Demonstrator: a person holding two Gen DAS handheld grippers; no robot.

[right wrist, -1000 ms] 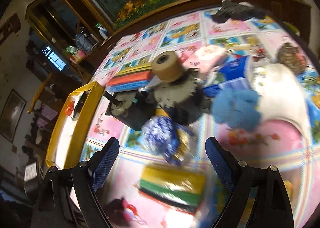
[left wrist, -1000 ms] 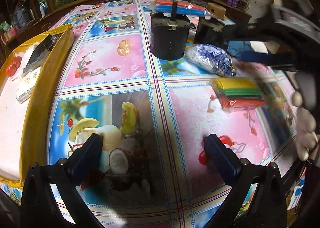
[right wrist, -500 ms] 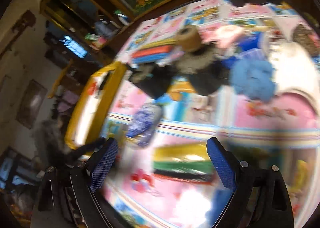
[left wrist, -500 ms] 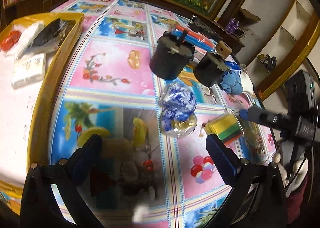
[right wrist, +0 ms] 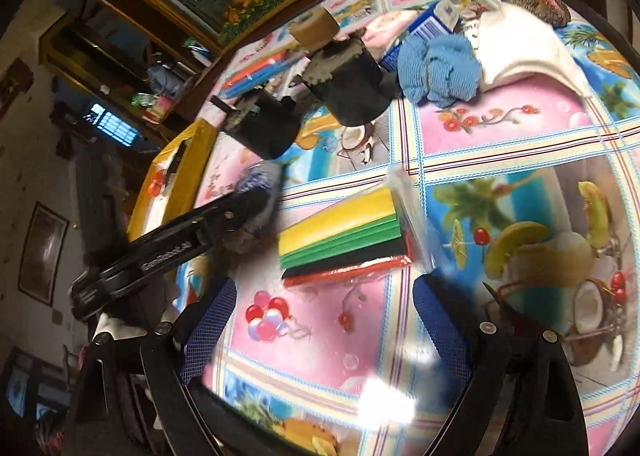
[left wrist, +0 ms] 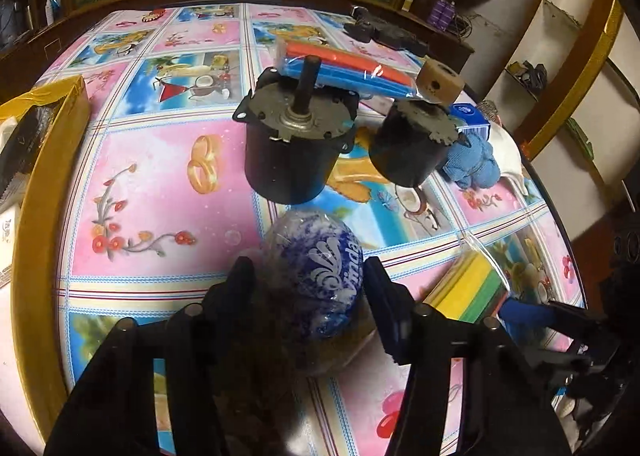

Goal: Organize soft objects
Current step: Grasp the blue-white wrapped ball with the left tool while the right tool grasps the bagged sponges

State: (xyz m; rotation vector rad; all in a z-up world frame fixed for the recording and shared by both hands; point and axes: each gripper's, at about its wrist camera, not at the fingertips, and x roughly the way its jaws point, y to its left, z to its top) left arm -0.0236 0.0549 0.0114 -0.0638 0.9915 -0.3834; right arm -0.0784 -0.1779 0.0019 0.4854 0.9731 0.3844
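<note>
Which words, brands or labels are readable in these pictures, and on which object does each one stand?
"Vinda": white script on the blue and white tissue pack between the fingers of the left gripper.
"GenRobot.AI": printed on the side of the left gripper's arm, seen from the right wrist view; small, so partly uncertain.
Blue box behind the motors: its round logo is too small to read.

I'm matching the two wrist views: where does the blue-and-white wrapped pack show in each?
Left wrist: blue-and-white pack lower centre, between the left claw fingers.
Right wrist: blurred at centre left, partly behind the left claw.
Shared landmark: yellow-green sponge pack, beside it.
</note>
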